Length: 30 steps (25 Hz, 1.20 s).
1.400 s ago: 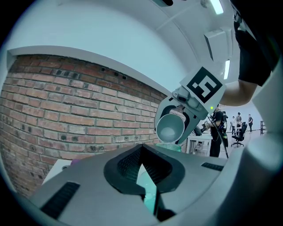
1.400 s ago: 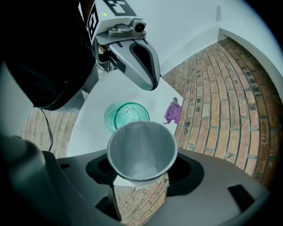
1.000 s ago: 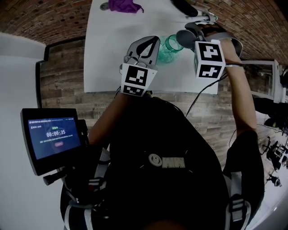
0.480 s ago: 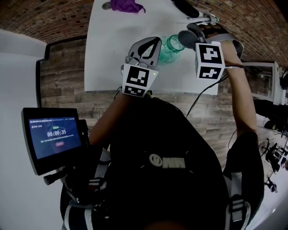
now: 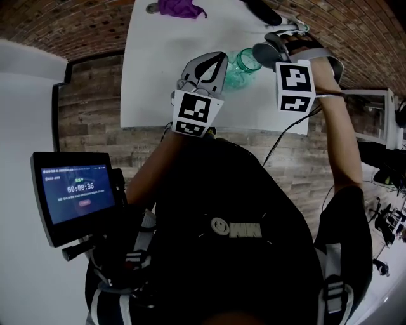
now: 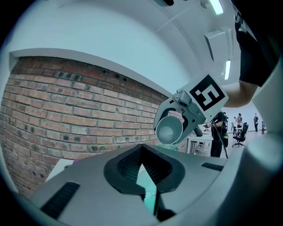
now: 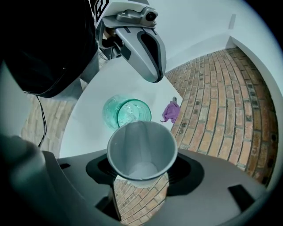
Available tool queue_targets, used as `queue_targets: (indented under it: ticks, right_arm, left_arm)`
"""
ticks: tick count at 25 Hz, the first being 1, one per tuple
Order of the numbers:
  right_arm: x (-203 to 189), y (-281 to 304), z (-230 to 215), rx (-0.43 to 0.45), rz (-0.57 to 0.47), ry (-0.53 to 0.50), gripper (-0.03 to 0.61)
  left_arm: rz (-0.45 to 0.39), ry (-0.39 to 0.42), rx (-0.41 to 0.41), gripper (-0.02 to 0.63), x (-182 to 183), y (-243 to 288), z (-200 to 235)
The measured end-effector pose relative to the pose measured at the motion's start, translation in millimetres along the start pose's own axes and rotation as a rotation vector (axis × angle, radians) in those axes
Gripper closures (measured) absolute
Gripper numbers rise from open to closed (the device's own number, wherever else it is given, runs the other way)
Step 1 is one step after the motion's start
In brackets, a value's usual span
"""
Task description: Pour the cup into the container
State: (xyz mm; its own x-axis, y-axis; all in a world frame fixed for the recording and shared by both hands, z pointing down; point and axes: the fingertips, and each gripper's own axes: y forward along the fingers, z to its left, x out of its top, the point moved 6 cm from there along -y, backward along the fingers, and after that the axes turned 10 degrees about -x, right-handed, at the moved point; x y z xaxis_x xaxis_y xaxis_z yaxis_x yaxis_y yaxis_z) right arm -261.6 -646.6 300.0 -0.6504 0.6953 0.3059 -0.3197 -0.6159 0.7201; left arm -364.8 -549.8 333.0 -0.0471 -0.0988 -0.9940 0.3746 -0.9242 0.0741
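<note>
A grey paper cup (image 7: 141, 150) sits between the jaws of my right gripper (image 7: 141, 170), which is shut on it. The cup is tilted with its mouth toward a green glass jar (image 7: 127, 112). The jar stands upright on the white table (image 5: 152, 76), just below and beyond the cup's rim. In the head view the cup (image 5: 263, 53) and right gripper (image 5: 271, 51) hang right of the jar (image 5: 243, 66). My left gripper (image 5: 214, 62) is shut and empty, its tips left of the jar. It appears above the jar as the left gripper (image 7: 152, 66).
A purple cloth (image 5: 177, 7) lies at the table's far edge, with a dark object (image 5: 260, 10) at the far right. Brick floor surrounds the table. A small screen (image 5: 73, 193) is mounted at my lower left.
The right gripper has rolled slightly with the cup over the jar. The left gripper has barely shifted.
</note>
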Motion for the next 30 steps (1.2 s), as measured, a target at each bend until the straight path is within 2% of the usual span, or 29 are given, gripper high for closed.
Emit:
queue_targets:
  ticks: [15,24,30]
  right_arm:
    - [3.8,-0.1,-2.9,-0.018,-0.003,-0.029,0.287]
    - [1.3,-0.5,-9.3,-0.138,0.049,-0.167,0.287]
    - [6.4,0.0,-10.9,-0.204,0.043,-0.259,0.287]
  left_arm:
    - [-0.005,-0.014,0.005,0.611,0.0,-1.4,2.5]
    - [-0.009,-0.016,0.0,0.611,0.5,-1.7,0.8]
    - [-0.007,-0.018,0.004,0.611,-0.5,-1.8,2.0]
